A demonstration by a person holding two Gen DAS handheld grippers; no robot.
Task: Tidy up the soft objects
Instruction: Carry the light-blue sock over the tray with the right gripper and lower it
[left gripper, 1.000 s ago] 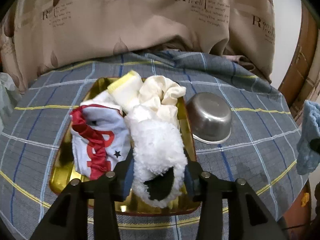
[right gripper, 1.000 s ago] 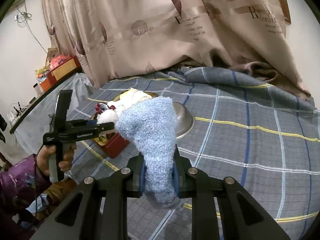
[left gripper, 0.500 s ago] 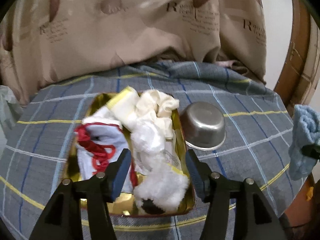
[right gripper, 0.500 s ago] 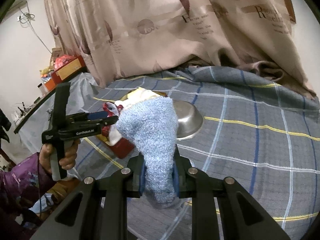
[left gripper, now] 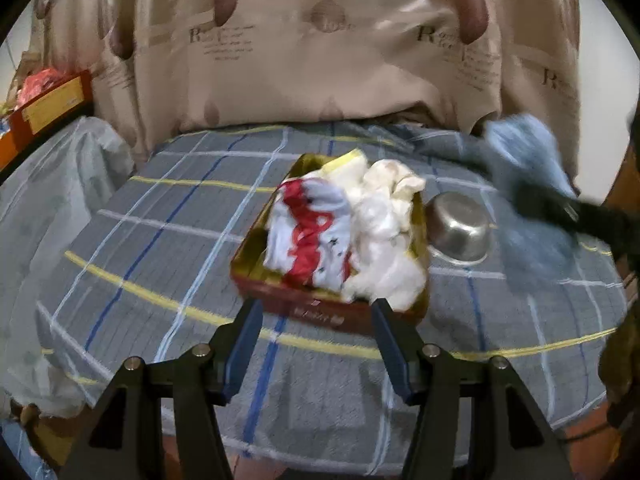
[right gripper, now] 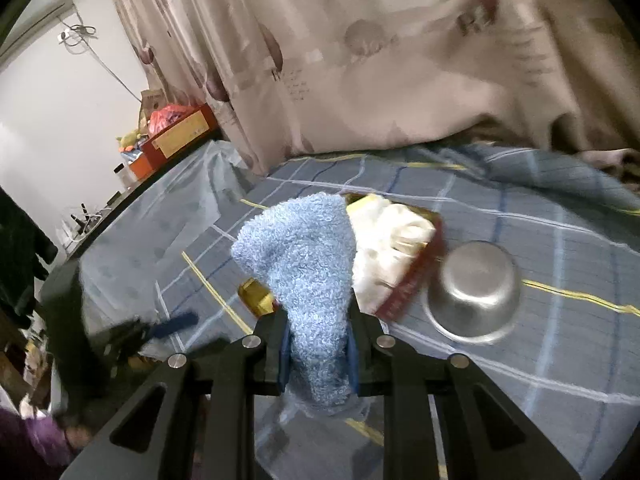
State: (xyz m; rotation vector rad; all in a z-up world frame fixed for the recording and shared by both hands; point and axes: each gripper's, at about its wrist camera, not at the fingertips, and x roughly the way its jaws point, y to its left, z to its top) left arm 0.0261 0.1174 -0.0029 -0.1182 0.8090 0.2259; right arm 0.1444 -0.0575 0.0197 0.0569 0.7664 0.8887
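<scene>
**Blue fleece sock clamped in right gripper, above the tin's near corner**

The blue sock (right gripper: 308,280) is standing up out of the right gripper (right gripper: 318,350), its long axis running from 6 o'clock to 12 o'clock in the right wrist view, with the upper end folding over toward 10 o'clock. The lower part is sitting between the two fingers, and the blue pads (right gripper: 284,354) are pressing on it from both sides at a narrow setting; a short tail is hanging below the pads. The sock is covering the near corner of the gold tin (right gripper: 412,280) behind it.

In the left wrist view the same sock (left gripper: 528,168) is appearing at 2 o'clock, heavily blurred, and the right gripper's body is showing only as a dark smear.

The tin (left gripper: 256,256) is resting on the plaid cloth (left gripper: 160,240) and is holding a red and white garment (left gripper: 312,232), a white fluffy item (left gripper: 384,264) and cream fabric (left gripper: 396,180). Their outlines are overlapping and are hard to separate. A steel bowl (left gripper: 460,228) is lying upside down just beside the tin, at its 3 o'clock side.

The left gripper (left gripper: 316,344) is hovering short of the tin with its fingers wide apart and nothing between them. In the right wrist view it (right gripper: 160,326) is blurred at 8 o'clock, and the hand holding it is cut off by the frame edge.
</scene>
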